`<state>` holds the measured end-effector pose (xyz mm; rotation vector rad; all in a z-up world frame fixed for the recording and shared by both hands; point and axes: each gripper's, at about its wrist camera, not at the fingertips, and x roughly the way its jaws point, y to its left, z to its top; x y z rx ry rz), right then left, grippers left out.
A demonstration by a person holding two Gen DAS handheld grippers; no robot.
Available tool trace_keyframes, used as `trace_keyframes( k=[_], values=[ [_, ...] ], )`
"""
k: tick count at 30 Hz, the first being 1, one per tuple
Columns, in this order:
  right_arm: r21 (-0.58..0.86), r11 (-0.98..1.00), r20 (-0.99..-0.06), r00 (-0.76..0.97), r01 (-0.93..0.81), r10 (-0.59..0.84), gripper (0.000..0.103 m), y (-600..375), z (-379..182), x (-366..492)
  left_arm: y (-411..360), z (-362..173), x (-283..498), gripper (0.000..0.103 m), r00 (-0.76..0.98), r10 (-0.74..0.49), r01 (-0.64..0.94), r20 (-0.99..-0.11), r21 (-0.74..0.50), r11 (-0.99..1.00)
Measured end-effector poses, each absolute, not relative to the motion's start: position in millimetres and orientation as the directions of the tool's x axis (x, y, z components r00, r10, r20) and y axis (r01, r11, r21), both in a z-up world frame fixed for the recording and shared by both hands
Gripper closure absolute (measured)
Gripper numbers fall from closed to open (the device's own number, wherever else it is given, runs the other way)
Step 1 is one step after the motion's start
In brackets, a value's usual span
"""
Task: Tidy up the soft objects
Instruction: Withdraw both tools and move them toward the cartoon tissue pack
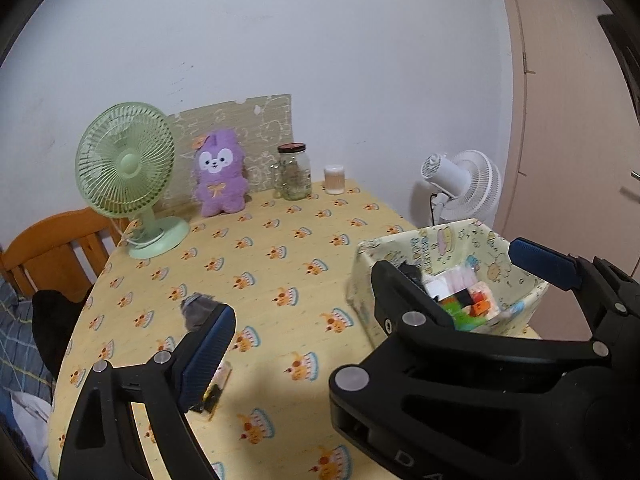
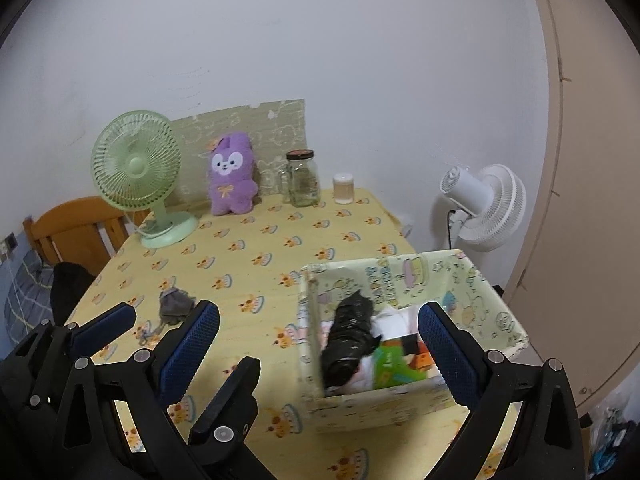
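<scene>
Both grippers (image 2: 332, 344) (image 1: 372, 292) hanging apart, empty, over box (image 2: 480, 280); grey cloth (image 2: 174, 304) lying loose on table (image 2: 280, 240), awaiting pickup.

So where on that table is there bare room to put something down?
The widest free patch is the middle of the table, bordered by the green fan and purple plush behind, the grey cloth to the left and the fabric box to the right. The back edge is crowded: fan, plush, glass jar, small cup. The box is full.
</scene>
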<state>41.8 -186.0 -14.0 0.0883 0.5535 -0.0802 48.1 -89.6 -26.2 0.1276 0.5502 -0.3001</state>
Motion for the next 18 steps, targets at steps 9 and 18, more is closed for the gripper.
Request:
trace_keyframes(
  k=[9,18],
  values=[
    [0.09,0.995,-0.52,0.854,0.032,0.019,0.002,-146,-21,47,-50,-32,49,0.011,0.828,-0.179,0.249,-0.531,0.062,0.966],
    [0.091,0.996,-0.534,0.844,-0.001,0.05,0.002,-117,-29,56,-21,-41,54,0.011,0.828,-0.157,0.218,-0.537,0.051,0.975]
  ],
)
